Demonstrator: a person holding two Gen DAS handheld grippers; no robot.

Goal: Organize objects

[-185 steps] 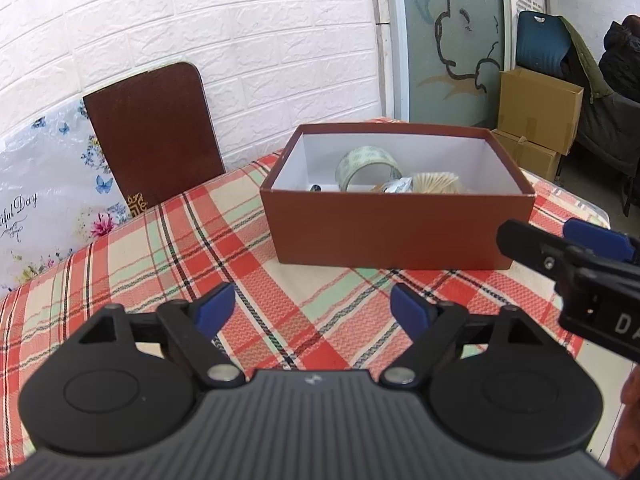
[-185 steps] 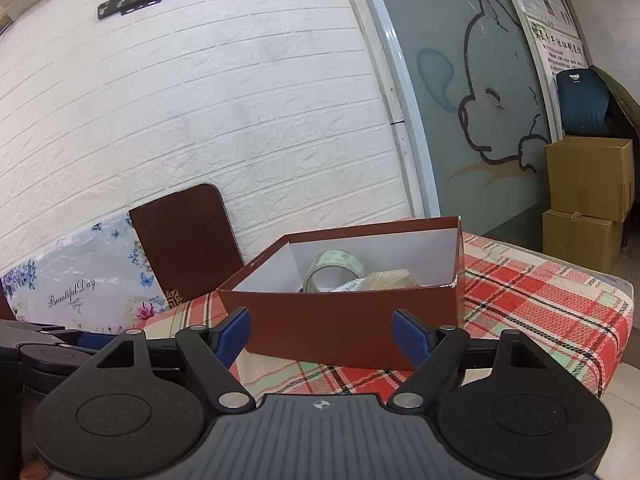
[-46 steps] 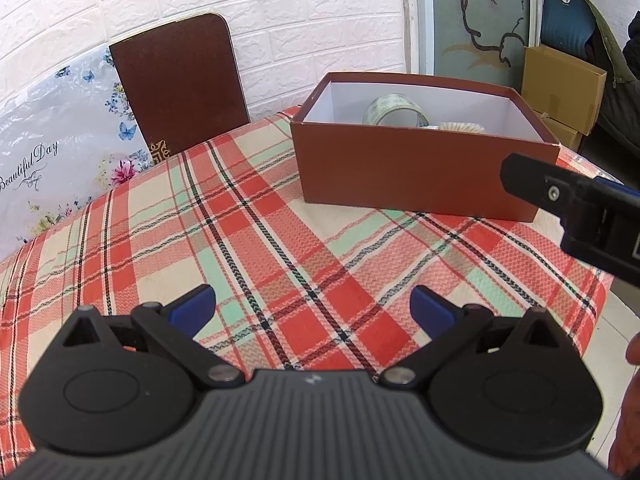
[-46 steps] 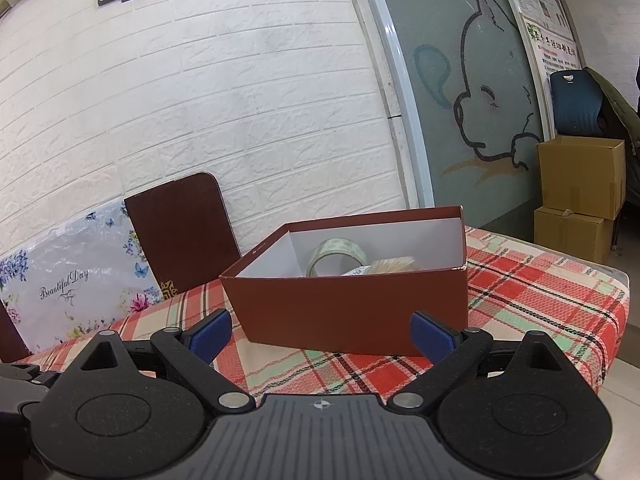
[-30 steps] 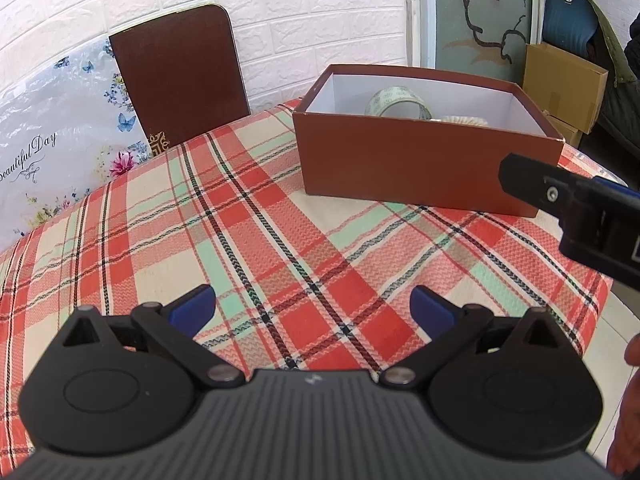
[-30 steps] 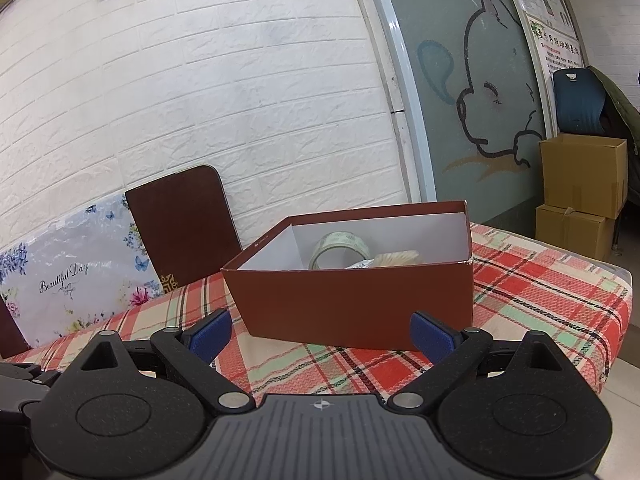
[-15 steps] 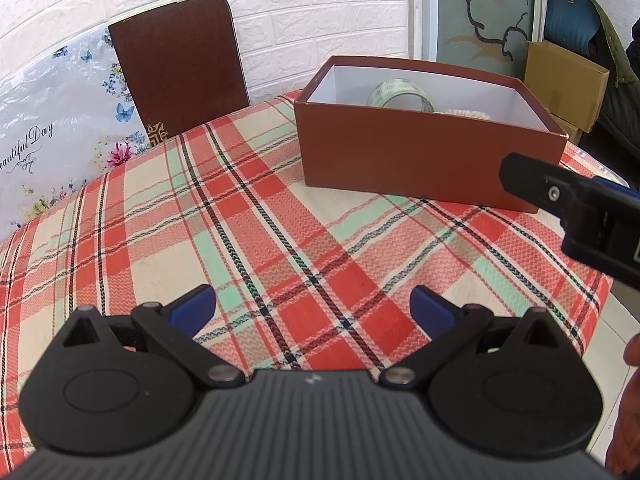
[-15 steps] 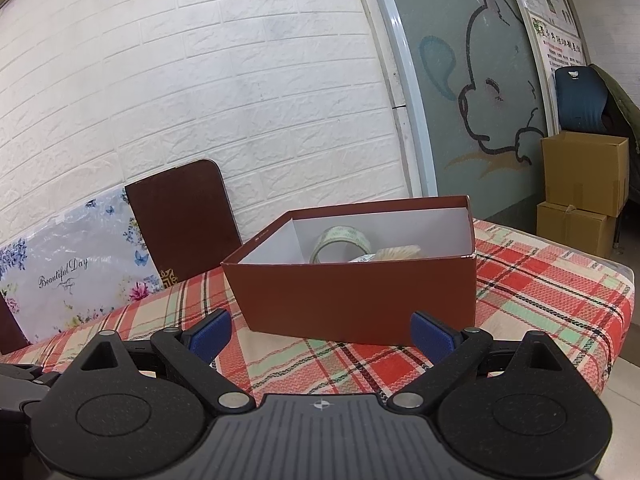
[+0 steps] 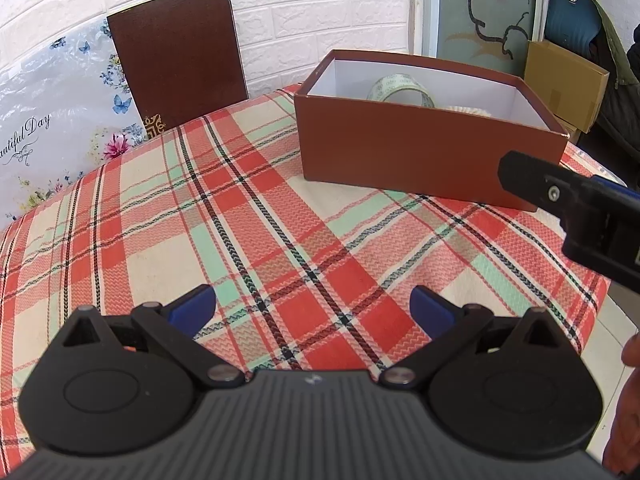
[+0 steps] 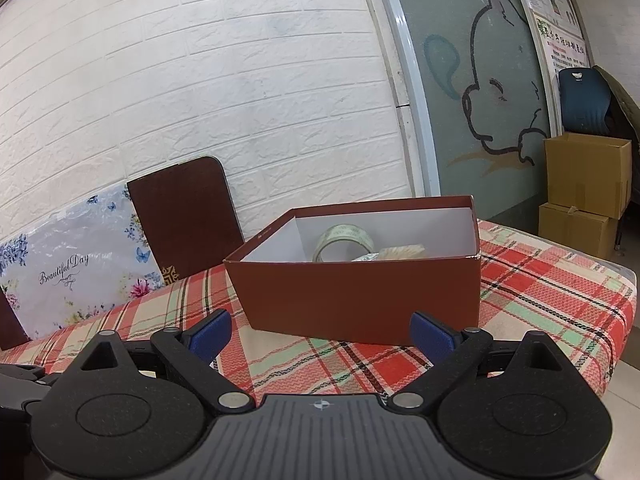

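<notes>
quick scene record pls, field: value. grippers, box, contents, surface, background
left gripper: open, holding nothing, above the tablecloth
right gripper: open, holding nothing, facing the box
container: open red-brown cardboard box with white interior, no lid, resting on the tablecloth
contents: clear packing tape roll standing on edge; pale ribbed item beside it, mostly hidden
surface: red, green and cream plaid tablecloth
background: dark brown board and floral printed panel leaning on the white brick wall; tan cardboard cartons
</notes>
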